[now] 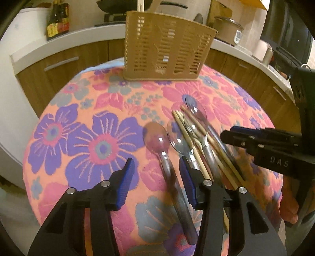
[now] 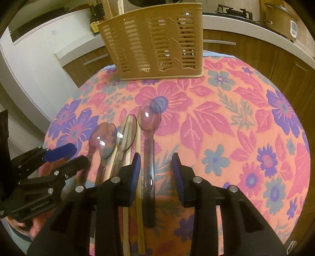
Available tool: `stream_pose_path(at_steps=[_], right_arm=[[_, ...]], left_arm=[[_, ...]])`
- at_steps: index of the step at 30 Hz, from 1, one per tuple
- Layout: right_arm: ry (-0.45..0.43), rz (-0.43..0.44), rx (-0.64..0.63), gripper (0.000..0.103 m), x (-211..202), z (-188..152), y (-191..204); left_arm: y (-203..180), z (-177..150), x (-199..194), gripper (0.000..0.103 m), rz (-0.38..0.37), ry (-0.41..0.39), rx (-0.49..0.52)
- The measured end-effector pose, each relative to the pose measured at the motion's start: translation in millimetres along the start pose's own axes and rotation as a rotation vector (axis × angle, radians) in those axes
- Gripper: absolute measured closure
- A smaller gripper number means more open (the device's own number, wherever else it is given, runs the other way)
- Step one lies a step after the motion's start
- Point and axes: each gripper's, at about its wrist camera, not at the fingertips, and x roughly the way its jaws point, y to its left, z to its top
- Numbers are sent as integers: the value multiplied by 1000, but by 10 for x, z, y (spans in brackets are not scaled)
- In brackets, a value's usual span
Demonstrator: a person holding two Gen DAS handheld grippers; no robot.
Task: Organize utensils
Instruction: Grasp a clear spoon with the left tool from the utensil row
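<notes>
Clear plastic spoons (image 1: pixel 157 141) and wooden chopsticks (image 1: pixel 198 149) lie bundled on the floral-clothed worktop (image 1: pixel 88 118). The left tongs (image 1: pixel 155 167) are spread, straddling the leftmost spoon's handle. The right tongs (image 2: pixel 155 167) are spread too, around the handle of the rightmost spoon (image 2: pixel 148 137). Beyond both tongs stands a tan slatted utensil basket (image 1: pixel 165 47); two pale wooden handles (image 2: pixel 112 8) rise from its left end.

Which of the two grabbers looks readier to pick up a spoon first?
Probably the right gripper: its open jaws already straddle the handle of the outermost spoon, which lies clear of the pile. The left gripper is open over another spoon, crowded against the chopsticks.
</notes>
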Motion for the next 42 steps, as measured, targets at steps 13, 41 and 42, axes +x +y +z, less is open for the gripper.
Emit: stream_pose_path(at_steps=[13,41,42], right_arm=[[71,-98,-66,80,296,246,147],[182,-65,-4,92,-43,-56,-436],[190,-68,-6,92,-24,-31,-426]], left_arm=[[-124,138,84,64,50,87,52],[-195,268,180,73,65,157,129],[-181,273,179,72,58,161,121]])
